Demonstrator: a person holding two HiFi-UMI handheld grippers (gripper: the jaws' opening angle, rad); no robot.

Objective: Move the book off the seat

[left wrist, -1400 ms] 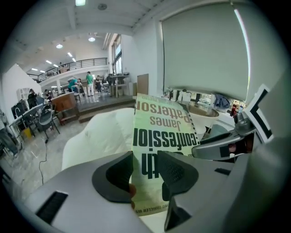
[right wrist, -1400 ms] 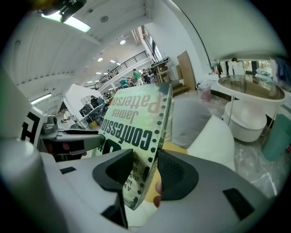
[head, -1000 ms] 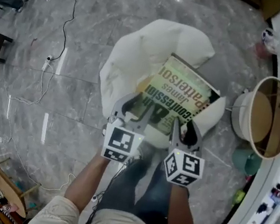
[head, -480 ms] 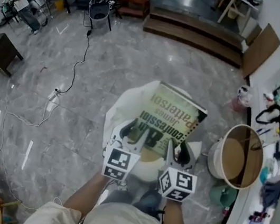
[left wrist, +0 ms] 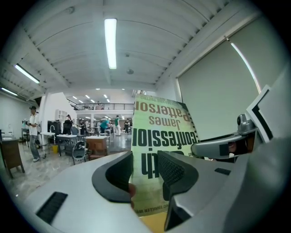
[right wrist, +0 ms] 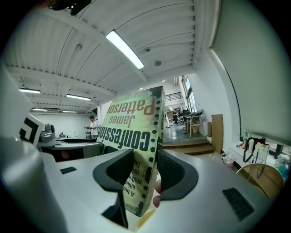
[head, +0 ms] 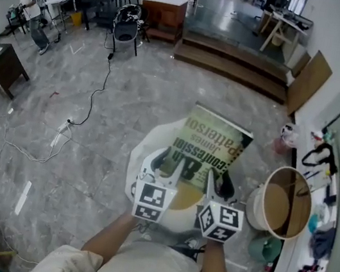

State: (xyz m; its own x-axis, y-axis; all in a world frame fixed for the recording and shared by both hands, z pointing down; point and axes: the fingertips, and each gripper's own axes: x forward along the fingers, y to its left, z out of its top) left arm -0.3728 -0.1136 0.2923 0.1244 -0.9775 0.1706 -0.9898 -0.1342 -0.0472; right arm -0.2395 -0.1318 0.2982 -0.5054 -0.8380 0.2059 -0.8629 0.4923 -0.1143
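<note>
The book [head: 210, 149], a pale green paperback with dark lettering, hangs in the air above the white beanbag seat [head: 141, 160]. My left gripper [head: 169, 164] is shut on the book's near left edge and my right gripper [head: 217, 181] on its near right edge. In the left gripper view the cover [left wrist: 159, 136] stands between the jaws of the left gripper [left wrist: 145, 175], with the right gripper [left wrist: 227, 148] alongside. In the right gripper view the book [right wrist: 132, 123] is seen edge-on, pinched in the right gripper [right wrist: 145, 175]. The book hides most of the seat.
A round wicker-lined tub [head: 285, 201] stands on the floor to the right, beside a cluttered counter [head: 324, 192]. Cables [head: 91, 105] trail over the marble floor at left. Wooden steps [head: 234, 65], a chair [head: 126, 23] and desks lie farther off.
Both grippers have risen with the book held between them, lifting it clear of the seat. The head view has tipped up, so more of the room shows.
</note>
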